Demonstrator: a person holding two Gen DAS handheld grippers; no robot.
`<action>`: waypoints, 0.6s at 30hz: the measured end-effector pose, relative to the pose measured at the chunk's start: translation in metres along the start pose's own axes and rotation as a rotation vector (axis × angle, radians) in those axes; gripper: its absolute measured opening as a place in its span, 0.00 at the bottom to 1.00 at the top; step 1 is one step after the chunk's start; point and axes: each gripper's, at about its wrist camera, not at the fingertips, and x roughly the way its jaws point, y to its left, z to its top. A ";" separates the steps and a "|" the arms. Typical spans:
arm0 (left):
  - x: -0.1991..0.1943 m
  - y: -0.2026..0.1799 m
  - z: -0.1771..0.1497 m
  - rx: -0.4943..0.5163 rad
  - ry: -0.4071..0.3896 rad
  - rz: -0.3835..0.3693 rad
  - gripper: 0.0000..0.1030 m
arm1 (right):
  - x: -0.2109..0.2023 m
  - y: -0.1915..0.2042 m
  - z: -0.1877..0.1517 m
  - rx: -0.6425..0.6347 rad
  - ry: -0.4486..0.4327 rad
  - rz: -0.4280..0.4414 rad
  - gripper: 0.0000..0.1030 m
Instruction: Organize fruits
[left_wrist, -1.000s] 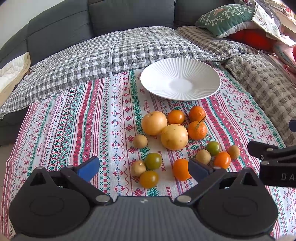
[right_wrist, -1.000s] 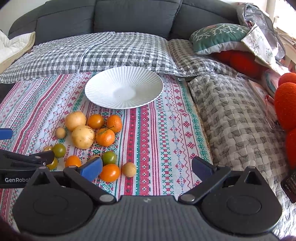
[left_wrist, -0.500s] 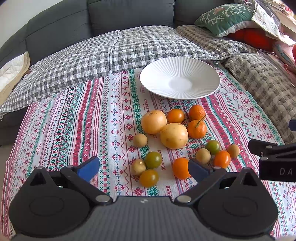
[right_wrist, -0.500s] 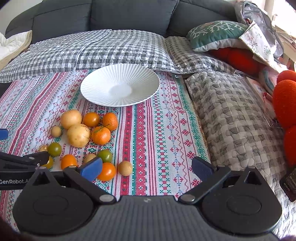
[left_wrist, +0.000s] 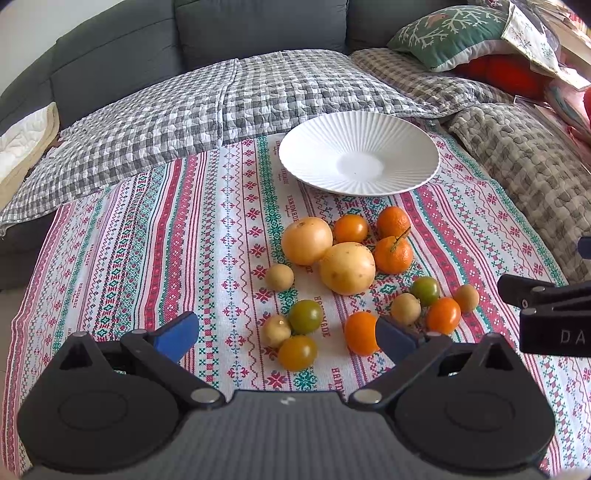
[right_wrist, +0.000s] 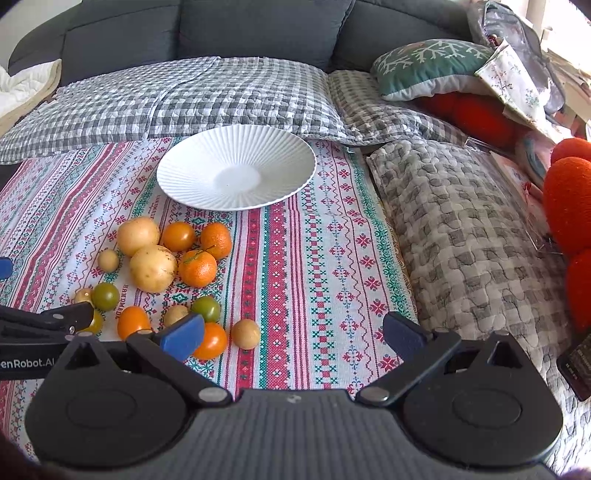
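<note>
Since nothing is loaded yet, both the left gripper (left_wrist: 286, 334) and right gripper (right_wrist: 293, 334) hover spread wide and empty above the fruits (left_wrist: 347, 267), which lie loose on the cloth (left_wrist: 166, 240) just before the bare plate (left_wrist: 359, 153).

We find the plate (left_wrist: 359, 162) on the patterned cloth (left_wrist: 184, 240), which lies spread on the sofa (left_wrist: 221, 33). Before the plate sits the cluster of fruits (left_wrist: 347, 267) (the bigger ones nearest the plate, the smaller ones nearer us). Behind the cloth lies a checked blanket (left_wrist: 221, 107); to the right, a quilted throw (right_wrist: 461, 236), with a cushion (right_wrist: 424, 66) behind it.
</note>
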 end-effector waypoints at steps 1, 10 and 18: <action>0.000 0.001 0.000 -0.001 0.001 -0.001 0.95 | 0.000 0.000 0.000 0.000 0.000 0.000 1.00; 0.002 0.003 0.001 -0.010 0.008 -0.005 0.95 | 0.000 0.000 -0.001 -0.007 0.001 0.003 1.00; 0.002 0.008 0.004 0.011 -0.006 -0.016 0.95 | -0.001 -0.003 0.003 -0.014 -0.013 0.021 1.00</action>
